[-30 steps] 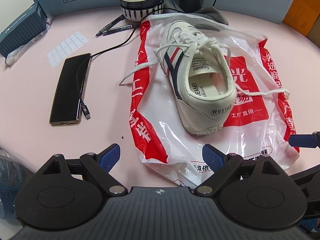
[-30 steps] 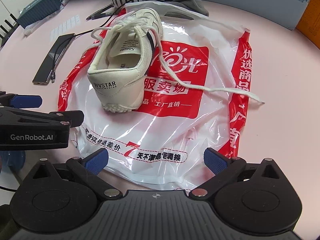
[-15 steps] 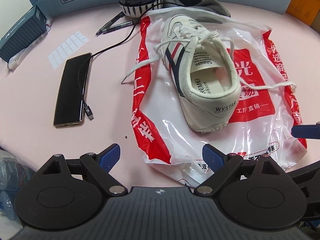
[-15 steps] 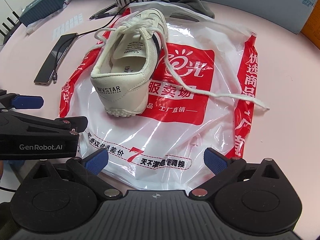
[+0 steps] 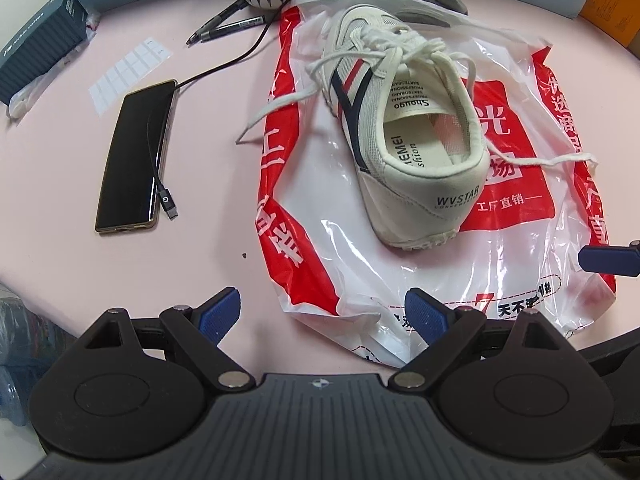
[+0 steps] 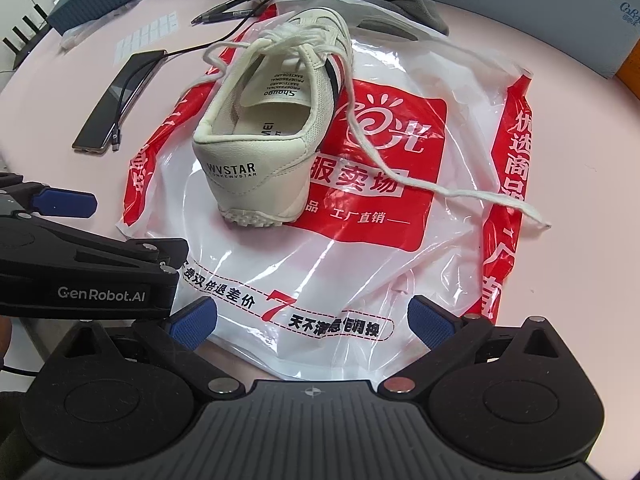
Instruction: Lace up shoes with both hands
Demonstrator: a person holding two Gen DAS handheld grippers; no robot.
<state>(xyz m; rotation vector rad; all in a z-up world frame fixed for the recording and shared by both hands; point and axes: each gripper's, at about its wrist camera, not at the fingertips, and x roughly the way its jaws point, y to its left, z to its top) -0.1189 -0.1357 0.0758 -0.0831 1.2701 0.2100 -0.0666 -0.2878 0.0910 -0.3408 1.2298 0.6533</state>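
Left wrist view: left gripper [image 5: 322,306] jaws wide apart, nothing between. White shoe [image 5: 404,128] lies on red-white plastic bag [image 5: 320,216], heel toward gripper. One lace end [image 5: 276,106] trails left off shoe toward phone [image 5: 134,156].

Right wrist view: right gripper [image 6: 312,320] jaws spread, empty, above bag [image 6: 400,248] edge. Shoe [image 6: 268,132] ahead; other lace end [image 6: 472,194] runs right of shoe across bag.

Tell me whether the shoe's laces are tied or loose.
Loose: both lace ends trail off the shoe onto the plastic bag, no bow.

Both grippers, left gripper [image 5: 322,312] and right gripper [image 6: 312,320], are matte black with ribbed housings, round silver pivot screws, blue finger pads [image 6: 192,322] (one side reads "GenRobot.AI").
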